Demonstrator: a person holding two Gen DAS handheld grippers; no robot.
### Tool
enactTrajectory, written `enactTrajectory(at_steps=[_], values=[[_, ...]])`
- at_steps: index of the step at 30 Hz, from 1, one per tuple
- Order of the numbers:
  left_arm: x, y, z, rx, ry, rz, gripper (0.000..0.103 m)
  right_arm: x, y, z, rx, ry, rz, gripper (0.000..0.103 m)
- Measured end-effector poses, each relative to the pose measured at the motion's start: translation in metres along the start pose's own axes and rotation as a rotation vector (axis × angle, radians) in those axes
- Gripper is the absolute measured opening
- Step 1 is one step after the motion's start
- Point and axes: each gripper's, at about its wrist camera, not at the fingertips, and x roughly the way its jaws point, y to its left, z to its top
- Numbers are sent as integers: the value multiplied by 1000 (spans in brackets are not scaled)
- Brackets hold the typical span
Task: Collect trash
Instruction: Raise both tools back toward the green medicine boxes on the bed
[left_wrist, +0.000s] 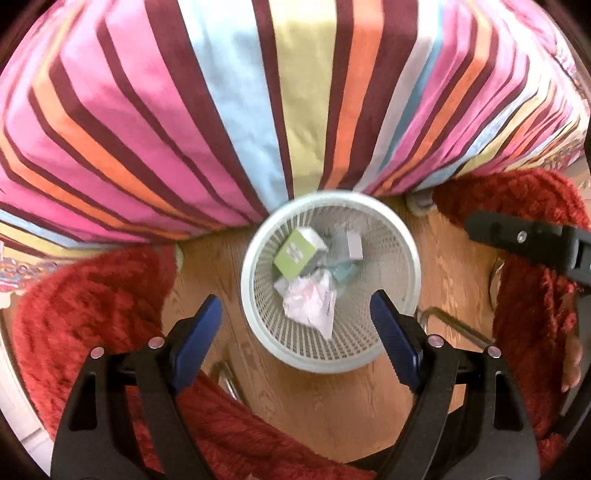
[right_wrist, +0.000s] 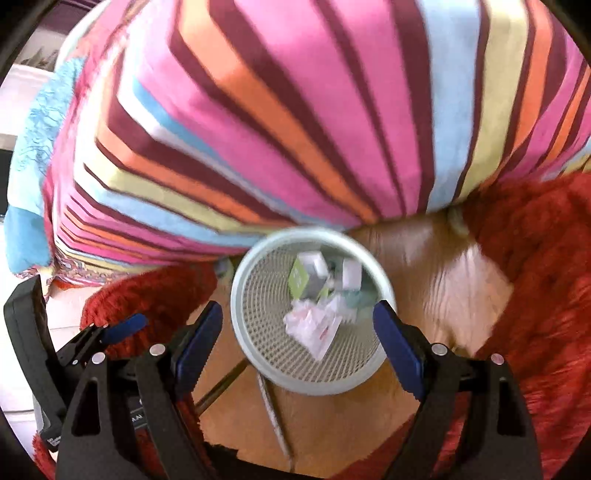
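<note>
I hold both tongs wide and empty over the round white mesh wastebasket (left_wrist: 402, 266) on the wooden floor (left_wrist: 332, 406): left tongs (left_wrist: 295, 314), right tongs (right_wrist: 297, 325). Inside lie a crumpled white wrapper (left_wrist: 312, 301) and a green-and-white box (left_wrist: 295, 253), beside the striped bedspread (left_wrist: 221, 110)

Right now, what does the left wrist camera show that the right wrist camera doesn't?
Only the left wrist view shows a fingertip of the right gripper coming in from its right edge.

Only the right wrist view shows the left gripper at its lower left, and a blue cloth beside the striped bedding.

Both show the white mesh wastebasket on the wooden floor, holding a green box and crumpled paper, with a red rug around and each camera's own jaws open and empty.
</note>
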Motion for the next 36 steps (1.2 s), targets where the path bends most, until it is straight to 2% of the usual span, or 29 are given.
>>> enactTrajectory(at_steps=[5, 7, 8, 14, 19, 22, 26, 36], values=[[-33, 5, 8, -37, -131, -24, 80, -53, 2, 23, -51, -202, -23, 79], [-47, 7, 15, -61, -186, -51, 86, -74, 2, 34, -71, -292, -36, 79], [-53, 6, 18, -64, -208, -57, 94, -82, 1, 39, -79, -326, -46, 79], [-92, -10, 50, -29, -359, -87, 94, -116, 3, 76, -119, -477, -68, 80], [-109, -22, 84, -21, -404, -112, 94, -124, 5, 101, -141, -522, -77, 84], [-116, -27, 103, -14, -427, -97, 94, -124, 1, 113, -142, -524, -81, 95], [-122, -31, 130, -22, -453, -83, 94, -130, -8, 124, -142, -546, -98, 95], [-121, -43, 213, -21, -494, -109, 94, -139, -17, 183, -155, -567, -85, 95]])
